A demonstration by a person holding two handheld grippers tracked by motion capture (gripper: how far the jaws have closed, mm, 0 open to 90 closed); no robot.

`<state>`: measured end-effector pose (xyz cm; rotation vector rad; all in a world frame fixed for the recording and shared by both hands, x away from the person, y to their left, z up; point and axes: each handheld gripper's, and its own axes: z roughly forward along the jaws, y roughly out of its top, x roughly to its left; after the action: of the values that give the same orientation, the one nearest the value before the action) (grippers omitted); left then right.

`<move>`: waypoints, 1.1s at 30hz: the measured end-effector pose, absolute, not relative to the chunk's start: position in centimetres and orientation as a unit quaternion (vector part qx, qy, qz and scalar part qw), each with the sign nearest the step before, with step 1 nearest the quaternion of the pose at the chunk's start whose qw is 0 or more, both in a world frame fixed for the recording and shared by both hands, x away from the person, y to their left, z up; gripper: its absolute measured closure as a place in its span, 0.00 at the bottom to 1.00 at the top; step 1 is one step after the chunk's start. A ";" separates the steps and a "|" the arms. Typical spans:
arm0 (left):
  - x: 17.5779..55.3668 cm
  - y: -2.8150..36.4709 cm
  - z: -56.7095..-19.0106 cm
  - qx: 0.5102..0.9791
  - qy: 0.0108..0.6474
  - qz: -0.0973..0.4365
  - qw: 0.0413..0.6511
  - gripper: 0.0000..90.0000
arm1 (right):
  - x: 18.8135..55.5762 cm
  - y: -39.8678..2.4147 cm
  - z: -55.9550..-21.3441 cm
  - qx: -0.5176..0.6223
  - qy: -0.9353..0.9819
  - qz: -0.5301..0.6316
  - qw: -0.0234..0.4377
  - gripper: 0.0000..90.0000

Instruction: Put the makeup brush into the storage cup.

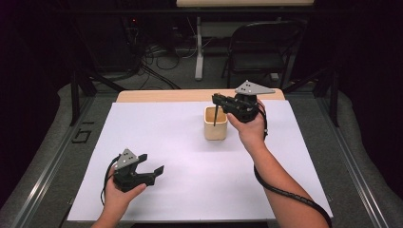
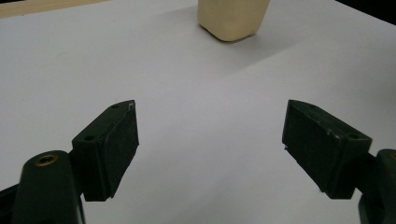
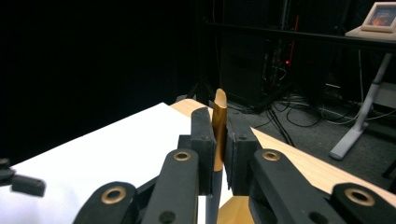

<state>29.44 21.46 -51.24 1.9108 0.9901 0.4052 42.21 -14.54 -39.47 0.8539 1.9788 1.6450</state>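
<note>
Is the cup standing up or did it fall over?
Standing up. The tan cup rests on its base on the white table, mouth facing up, and the right tool holds a thin stick above it.

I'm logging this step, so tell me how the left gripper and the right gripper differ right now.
The left gripper has its jaws wide apart with nothing between them; the right gripper is shut on a slim stick. The left gripper sits low near the white table; the right gripper is held up over the beige cup, the stick hanging into it. Both are black, hand-held, with a grey plate on top.
</note>
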 end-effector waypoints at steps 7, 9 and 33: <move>29.4 21.6 -51.2 0.777 0.402 0.161 0.458 0.21 | 43.8 -13.7 -38.9 0.316 0.715 0.583 0.221 0.93; 29.4 21.6 -51.2 0.777 0.402 0.159 0.458 0.21 | 44.2 -13.6 -38.8 0.318 0.714 0.582 0.226 0.93; 29.3 21.8 -51.2 0.774 0.404 0.161 0.460 0.22 | 46.3 -14.0 -39.7 0.354 0.704 0.562 0.250 0.93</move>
<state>29.30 21.82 -51.18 1.9057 0.9946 0.3969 46.34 -14.01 -39.72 0.9643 1.9170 1.5308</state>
